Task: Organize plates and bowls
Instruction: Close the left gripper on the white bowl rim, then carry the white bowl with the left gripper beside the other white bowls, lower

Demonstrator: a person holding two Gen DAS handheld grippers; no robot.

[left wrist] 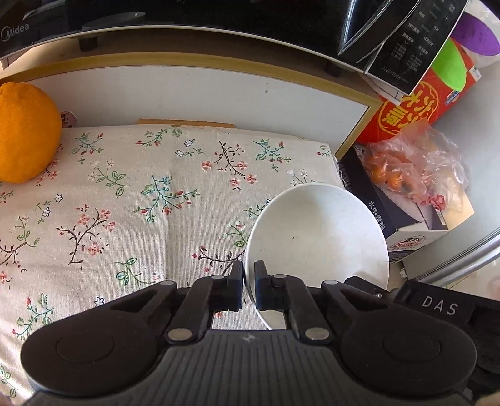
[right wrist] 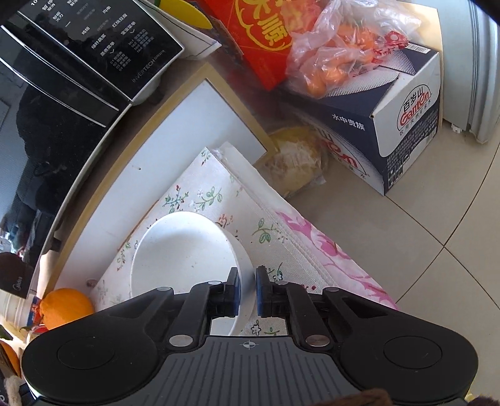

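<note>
Now both the left claw (left wrist: 249, 285) and right claw (right wrist: 247, 290) pinch the round white ceramic bowl (left wrist: 315, 231) by opposite rims; it looks stiff, slippery, and breakable.

The black microwave (left wrist: 187, 18) carries the brand "Midea" in pale letters at its upper left corner in the left wrist view. Its control panel (right wrist: 103, 47) shows rows of small Chinese button labels, too small to read, and the word "INVERTECH" near its lower edge. The dark blue and white carton (right wrist: 403, 125) bears a red oval logo reading "Ganten", with Chinese characters above and below it, and the white line "水中贵族" along its dark side. The red box (right wrist: 250, 34) has large yellow Chinese characters inside a yellow ring, only partly visible. The black gripper housing (left wrist: 440, 304) at the right is marked "DAS".
</note>
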